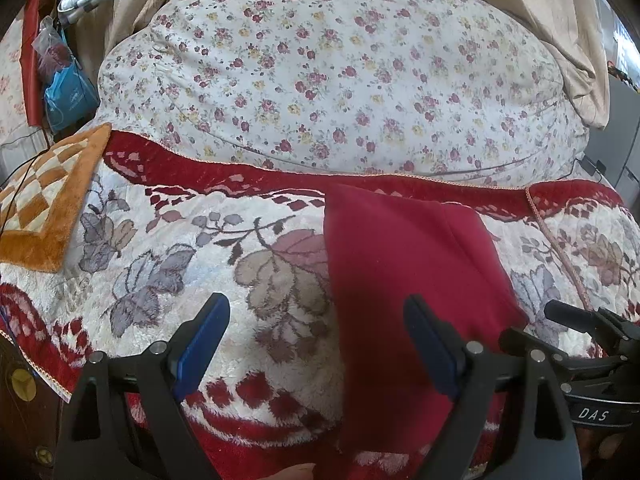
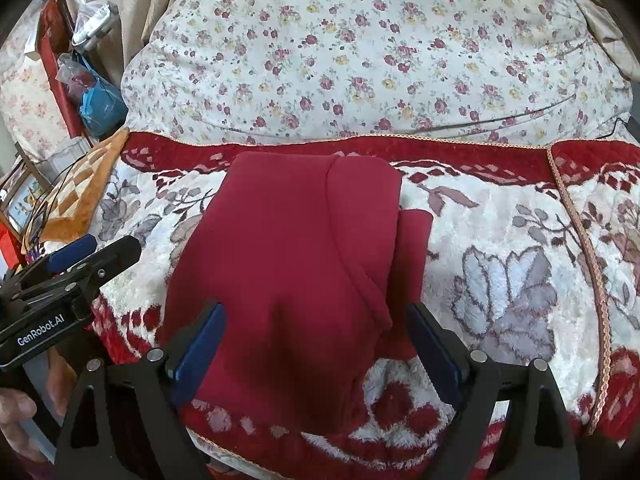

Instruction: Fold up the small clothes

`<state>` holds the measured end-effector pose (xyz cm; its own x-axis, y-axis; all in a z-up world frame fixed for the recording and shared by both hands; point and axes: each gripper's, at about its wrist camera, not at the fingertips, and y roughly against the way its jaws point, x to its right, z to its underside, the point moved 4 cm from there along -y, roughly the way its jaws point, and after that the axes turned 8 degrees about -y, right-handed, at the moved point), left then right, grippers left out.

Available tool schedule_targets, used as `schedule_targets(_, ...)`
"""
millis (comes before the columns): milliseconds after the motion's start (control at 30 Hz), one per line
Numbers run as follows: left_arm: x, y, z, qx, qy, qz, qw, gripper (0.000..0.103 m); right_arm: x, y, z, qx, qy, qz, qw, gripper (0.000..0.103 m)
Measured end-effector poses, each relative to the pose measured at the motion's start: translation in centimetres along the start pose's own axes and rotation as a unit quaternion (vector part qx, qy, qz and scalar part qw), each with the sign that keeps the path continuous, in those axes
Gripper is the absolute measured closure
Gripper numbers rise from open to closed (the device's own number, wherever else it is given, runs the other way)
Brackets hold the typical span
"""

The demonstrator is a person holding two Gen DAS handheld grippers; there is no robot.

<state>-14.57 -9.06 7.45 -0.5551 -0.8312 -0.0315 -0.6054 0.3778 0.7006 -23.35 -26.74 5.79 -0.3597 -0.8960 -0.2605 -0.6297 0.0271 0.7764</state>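
A dark red garment (image 2: 296,264) lies folded into a long strip on the red-and-white floral blanket (image 2: 500,216). It also shows in the left wrist view (image 1: 400,276). My right gripper (image 2: 316,320) is open, its blue pads on either side of the garment's near end, holding nothing. My left gripper (image 1: 318,312) is open and empty above the garment's left edge; its right finger is over the cloth. The left gripper appears at the left in the right wrist view (image 2: 92,252), and the right gripper at the right in the left wrist view (image 1: 568,320).
A large floral-print quilt (image 1: 340,72) is heaped behind the blanket. An orange checkered mat (image 1: 44,200) lies at the left. Plastic bags (image 1: 68,80) hang at the far left beside beige curtains (image 1: 560,20).
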Motion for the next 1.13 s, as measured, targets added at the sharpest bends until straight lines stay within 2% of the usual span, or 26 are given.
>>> schedule_targets(1133, 0.1, -2.5, 0.3, -0.021, -0.001, 0.019, 0.9996, 0.015, 0.9, -1.8, -0.2, -0.013, 0.002, 0.010, 1.000, 0.009)
